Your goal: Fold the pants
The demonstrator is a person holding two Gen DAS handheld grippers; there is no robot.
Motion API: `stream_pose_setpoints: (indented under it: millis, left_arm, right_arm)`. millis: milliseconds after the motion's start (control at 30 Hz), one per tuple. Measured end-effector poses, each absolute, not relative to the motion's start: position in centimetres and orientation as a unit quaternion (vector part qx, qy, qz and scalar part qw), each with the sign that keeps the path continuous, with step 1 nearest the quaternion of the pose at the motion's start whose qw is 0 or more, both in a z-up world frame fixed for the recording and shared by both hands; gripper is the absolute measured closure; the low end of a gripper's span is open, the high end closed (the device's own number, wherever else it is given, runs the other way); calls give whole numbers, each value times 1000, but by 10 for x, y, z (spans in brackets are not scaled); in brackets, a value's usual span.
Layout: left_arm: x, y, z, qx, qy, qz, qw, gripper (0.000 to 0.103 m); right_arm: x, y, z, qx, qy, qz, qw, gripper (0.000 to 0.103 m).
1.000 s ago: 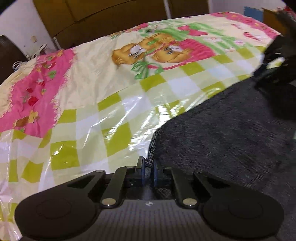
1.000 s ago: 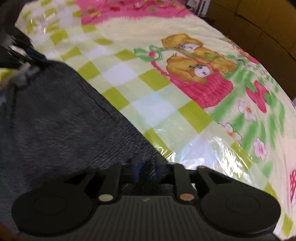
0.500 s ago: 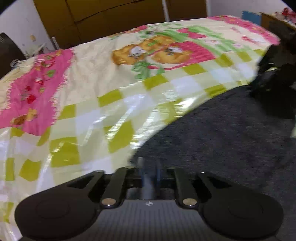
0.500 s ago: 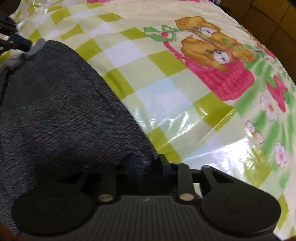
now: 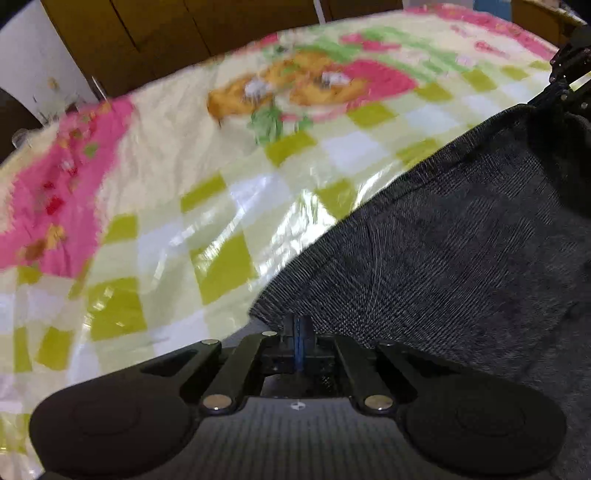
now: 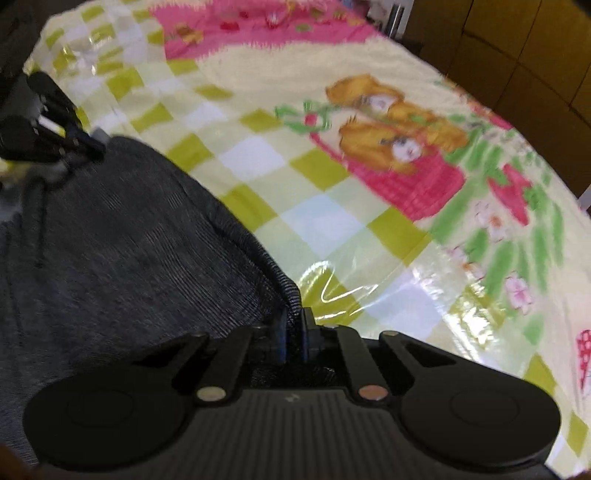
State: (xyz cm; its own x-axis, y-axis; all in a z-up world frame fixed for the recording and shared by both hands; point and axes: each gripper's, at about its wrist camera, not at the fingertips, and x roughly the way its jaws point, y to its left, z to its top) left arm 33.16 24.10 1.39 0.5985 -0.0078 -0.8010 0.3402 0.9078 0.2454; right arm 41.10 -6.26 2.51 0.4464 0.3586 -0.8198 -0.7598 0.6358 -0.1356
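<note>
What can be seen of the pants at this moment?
The pants are dark grey, of a ribbed knit-looking fabric with a thicker hemmed edge. They lie spread over the checked, plastic-covered bedspread, with one edge lifted. The left gripper is shut on one corner of that edge and the right gripper on the other, so the cloth stretches between them. Waistband and legs cannot be told apart.

The pants (image 5: 461,240) are dark grey knitted cloth, matt and ribbed at the edge. The bedcover (image 5: 166,229) is printed cloth under glossy, crinkled clear plastic. The cupboards (image 5: 166,33) look like smooth wood.
</note>
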Motion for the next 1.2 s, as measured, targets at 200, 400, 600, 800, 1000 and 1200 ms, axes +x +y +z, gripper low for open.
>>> stream_pose_setpoints:
  millis: [200,400,600,800,1000,1200]
  left_arm:
    - [238,242,83,163,352,-135,912,88]
    - [143,238,64,143,362,-153,908,88]
    - [107,242,33,101,386,-135,907,86]
    - [80,258,15,87,405,-92,905,86]
    - [62,282,15,55,396,-37,916,86]
    - [62,275,32,57,350,-46,934,86]
  right_arm:
    - [336,-89,90,-219,355,356,836,96]
    - [193,-89,99,-241,348,409,809,96]
    - [135,-65,23,-251,421,418,765,95]
    - [122,-57,2,-278,437,399,757,93]
    - [118,-48,3,-300,431,393,754,91]
    - [112,-48,-3,-309,428,388,755,89]
